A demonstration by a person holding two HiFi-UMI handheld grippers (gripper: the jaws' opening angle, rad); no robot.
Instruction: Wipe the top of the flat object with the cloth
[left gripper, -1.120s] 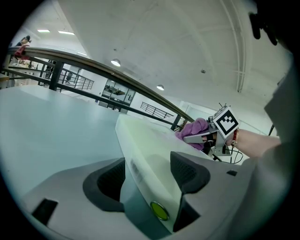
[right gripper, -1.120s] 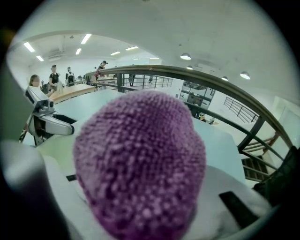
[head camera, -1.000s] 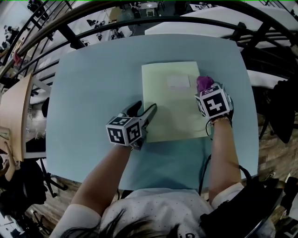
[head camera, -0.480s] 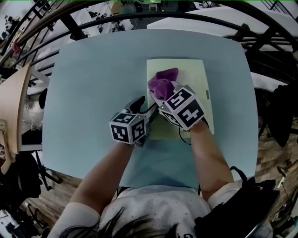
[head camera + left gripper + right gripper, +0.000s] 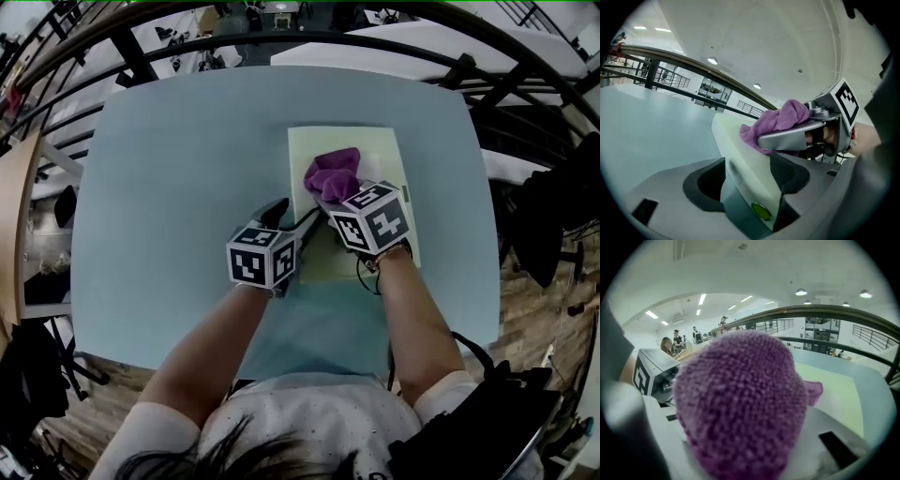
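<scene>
A pale green flat object [image 5: 384, 164] lies on the light blue table [image 5: 169, 187]. A bunched purple cloth [image 5: 333, 172] rests on its upper left part, and my right gripper [image 5: 330, 199] is shut on that cloth. In the right gripper view the cloth [image 5: 740, 404] fills the middle and hides the jaws. My left gripper [image 5: 292, 218] is open at the object's left edge, with one jaw over the table and one over the flat object [image 5: 740, 154]. The left gripper view also shows the cloth [image 5: 780, 119] and a right finger [image 5: 792, 136] on the object.
A black railing [image 5: 281, 42] curves past the table's far edge, with a white table [image 5: 375, 47] beyond it. A wooden chair [image 5: 11, 234] stands at the left. Dark bags [image 5: 553, 216] sit at the right.
My right gripper has swept the cloth from the object's right edge across to its left part, where it has stayed for the last half second. The left gripper has stayed at the left edge.
</scene>
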